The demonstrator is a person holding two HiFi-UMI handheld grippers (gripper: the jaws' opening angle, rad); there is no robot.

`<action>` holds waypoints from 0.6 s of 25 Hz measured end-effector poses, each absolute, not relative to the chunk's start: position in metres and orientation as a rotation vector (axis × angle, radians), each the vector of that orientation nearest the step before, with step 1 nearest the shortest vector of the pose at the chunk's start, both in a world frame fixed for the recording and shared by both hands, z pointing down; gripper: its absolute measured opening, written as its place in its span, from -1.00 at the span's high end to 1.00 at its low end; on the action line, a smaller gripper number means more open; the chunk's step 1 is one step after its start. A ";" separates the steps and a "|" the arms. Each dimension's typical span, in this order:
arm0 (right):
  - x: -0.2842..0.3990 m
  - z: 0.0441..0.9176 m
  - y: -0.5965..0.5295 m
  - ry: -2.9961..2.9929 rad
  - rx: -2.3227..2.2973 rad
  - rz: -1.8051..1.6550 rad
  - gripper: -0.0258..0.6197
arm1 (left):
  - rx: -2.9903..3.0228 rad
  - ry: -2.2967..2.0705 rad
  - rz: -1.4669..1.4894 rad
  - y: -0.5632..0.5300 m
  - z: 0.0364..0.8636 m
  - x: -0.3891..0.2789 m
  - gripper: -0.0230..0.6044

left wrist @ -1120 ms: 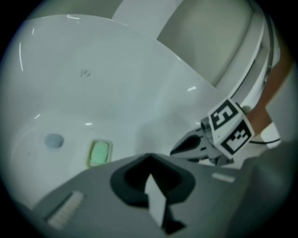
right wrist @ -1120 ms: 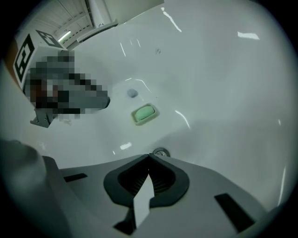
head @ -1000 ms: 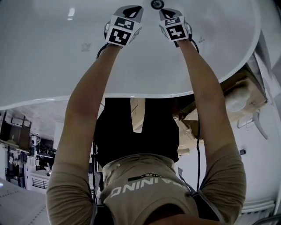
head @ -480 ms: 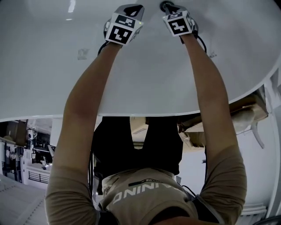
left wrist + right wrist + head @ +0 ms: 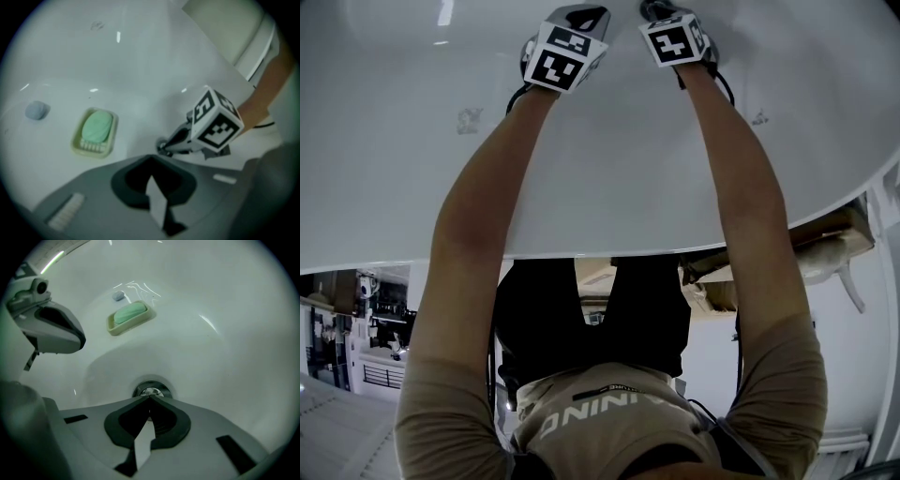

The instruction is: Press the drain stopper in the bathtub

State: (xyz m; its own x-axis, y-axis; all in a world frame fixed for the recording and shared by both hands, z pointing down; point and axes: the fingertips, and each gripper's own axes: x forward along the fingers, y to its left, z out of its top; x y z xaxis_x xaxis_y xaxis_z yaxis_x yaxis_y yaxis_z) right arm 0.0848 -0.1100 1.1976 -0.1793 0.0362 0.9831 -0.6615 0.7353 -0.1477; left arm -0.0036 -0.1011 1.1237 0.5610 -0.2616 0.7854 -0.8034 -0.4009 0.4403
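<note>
The right gripper (image 5: 150, 397) has its 2 jaws shut tight together, with nothing held between them. Their joined tip points down at the drain stopper (image 5: 151, 391), the round shiny metal thing in the floor of the white bathtub (image 5: 225, 310). The stopper sits right at the tip, a little past it. I cannot tell if the tip is touching it or is just above it. The left gripper (image 5: 149, 160) is shut and empty too. It hangs just to the left of the right gripper and does no work. Past both grippers and off to the left lies a soap dish (image 5: 112, 325) with a green soap (image 5: 130, 313) in it, and a small blue-grey lump (image 5: 118, 296) lies past that. What could go wrong? The tip is thin, and the stopper looks smooth and shiny. If the push lands on the near edge and not the middle, the tip may slide off onto the tub floor and the stopper may not click. The person leans far over the tub with both arms stretched out, so a wobble could also move the tip off the stopper.
</note>
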 end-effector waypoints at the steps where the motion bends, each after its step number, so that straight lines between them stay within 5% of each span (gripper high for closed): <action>1: 0.087 1.198 -0.109 -1.621 0.527 0.718 0.89 | 1.936 -0.857 0.797 -0.100 1.124 -0.003 0.92; 15: 0.084 1.203 -0.113 -1.513 0.510 0.699 0.89 | 1.948 -0.827 0.810 -0.093 1.126 0.000 0.92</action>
